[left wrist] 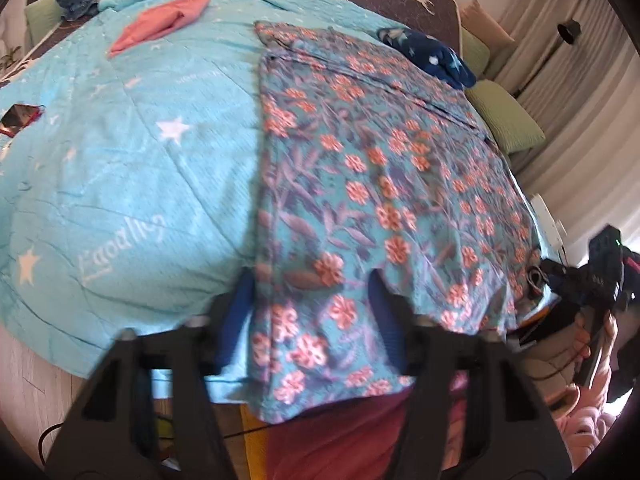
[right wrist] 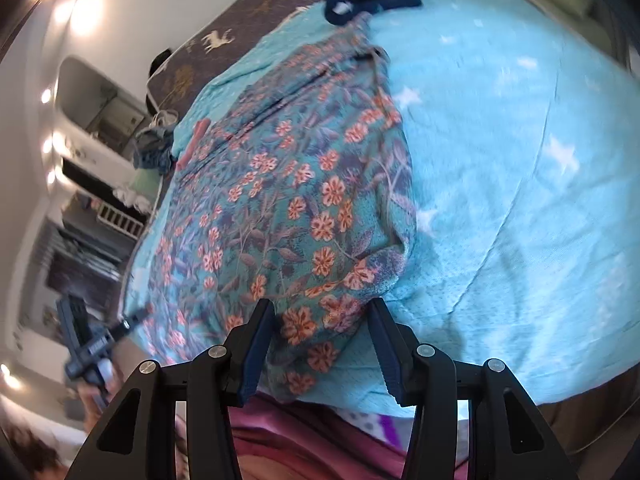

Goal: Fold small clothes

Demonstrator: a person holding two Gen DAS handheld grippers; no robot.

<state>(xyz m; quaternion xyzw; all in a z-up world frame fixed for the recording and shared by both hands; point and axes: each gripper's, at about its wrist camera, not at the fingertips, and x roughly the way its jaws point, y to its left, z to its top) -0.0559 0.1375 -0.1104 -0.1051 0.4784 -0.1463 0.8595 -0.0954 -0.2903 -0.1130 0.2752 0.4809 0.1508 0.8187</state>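
Observation:
A teal garment with orange flowers lies spread flat on the turquoise star blanket, and its near hem hangs over the bed's edge. My left gripper stands open over the hem's left corner, cloth lying between its blue pads. In the right wrist view the same floral garment runs away from me. My right gripper is open around its bunched near right corner, on the blanket.
A folded pink garment lies far left on the blanket and a navy star-print piece sits at the floral garment's far end. Green pillows line the right side. A phone rests at the left edge. The person's red clothing fills the bottom.

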